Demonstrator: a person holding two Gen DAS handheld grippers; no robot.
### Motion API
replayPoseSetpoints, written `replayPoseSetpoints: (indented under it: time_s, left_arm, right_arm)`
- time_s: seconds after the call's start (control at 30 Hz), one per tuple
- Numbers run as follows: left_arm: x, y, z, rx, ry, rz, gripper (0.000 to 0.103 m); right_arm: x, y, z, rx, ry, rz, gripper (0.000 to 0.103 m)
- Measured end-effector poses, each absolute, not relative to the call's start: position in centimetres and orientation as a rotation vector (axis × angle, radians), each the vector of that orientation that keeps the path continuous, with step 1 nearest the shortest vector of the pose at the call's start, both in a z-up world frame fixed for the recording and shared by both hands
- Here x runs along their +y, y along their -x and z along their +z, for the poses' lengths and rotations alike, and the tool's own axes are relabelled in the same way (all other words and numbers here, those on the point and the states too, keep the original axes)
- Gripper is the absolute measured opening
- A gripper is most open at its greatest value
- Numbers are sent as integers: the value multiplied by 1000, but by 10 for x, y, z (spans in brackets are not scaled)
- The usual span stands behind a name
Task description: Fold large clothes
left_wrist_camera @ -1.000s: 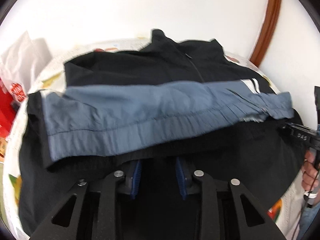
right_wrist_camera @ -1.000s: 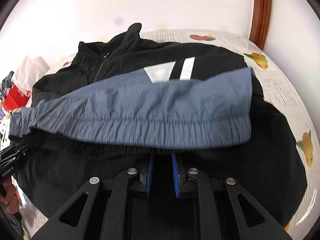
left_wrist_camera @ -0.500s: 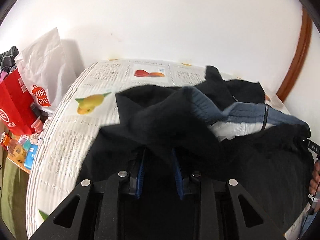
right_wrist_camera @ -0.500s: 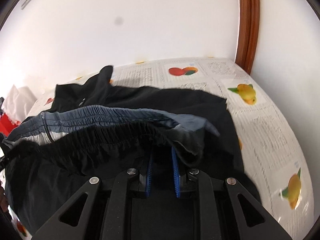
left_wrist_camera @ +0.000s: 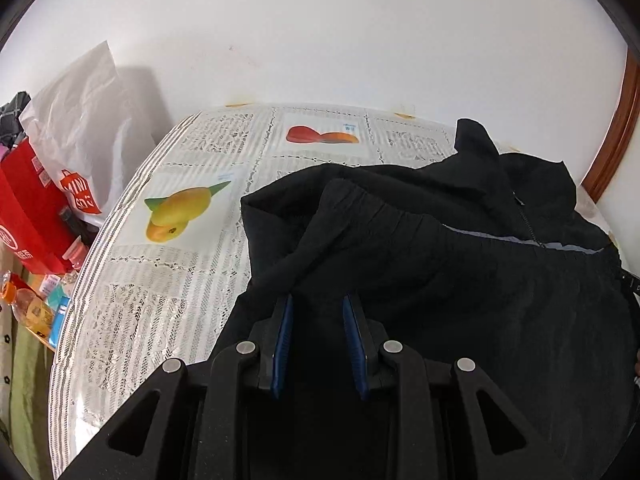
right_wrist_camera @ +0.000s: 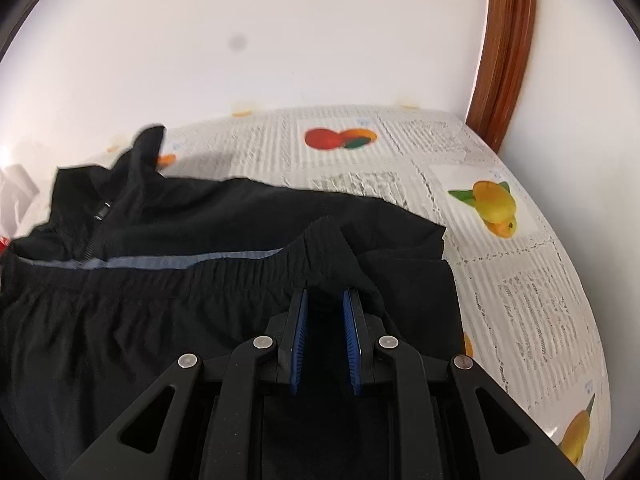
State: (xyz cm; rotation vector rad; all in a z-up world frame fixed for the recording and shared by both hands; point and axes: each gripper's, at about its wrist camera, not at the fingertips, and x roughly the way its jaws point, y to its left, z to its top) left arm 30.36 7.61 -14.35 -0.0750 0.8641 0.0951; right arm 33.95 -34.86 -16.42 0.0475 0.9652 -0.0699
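A black jacket [left_wrist_camera: 460,264] with a grey-blue band lies on the table, its lower part folded up over the upper part. Its collar and zip [left_wrist_camera: 524,216] stick out at the far side. My left gripper [left_wrist_camera: 316,304] is shut on the elastic hem at the jacket's left corner. My right gripper [right_wrist_camera: 326,296] is shut on the same hem [right_wrist_camera: 224,272] at the right corner. Only a thin grey-blue strip [right_wrist_camera: 192,261] shows under the hem in the right wrist view.
The table has a lace cloth with fruit prints [left_wrist_camera: 184,212] and meets a white wall. A red bag [left_wrist_camera: 28,216], a white bag [left_wrist_camera: 80,128] and bottles [left_wrist_camera: 28,308] stand off its left edge. A brown wooden frame [right_wrist_camera: 504,52] rises at the far right.
Both grippers have carried the hem up and forward over the jacket. The wide grey-blue panel and white marks are now covered, leaving a thin strip. Bare tablecloth now shows on both sides.
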Motion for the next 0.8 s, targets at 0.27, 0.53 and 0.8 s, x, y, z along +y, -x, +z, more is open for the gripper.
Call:
replayPoseSetpoints:
  time_s: [0.27,0.53,0.8]
  left_arm:
    - [68,-305,-147,866,54,104,26]
    - [43,-309,-151,870,55,98,26]
    - [11,-320,-155,875,55,87,26]
  right_arm:
    - [-355,-341,-172,958,-45,-66,18]
    - [-374,-346,-173,961,-17,-65,18]
    - [-414,-349,-173,959,-43,-62,18]
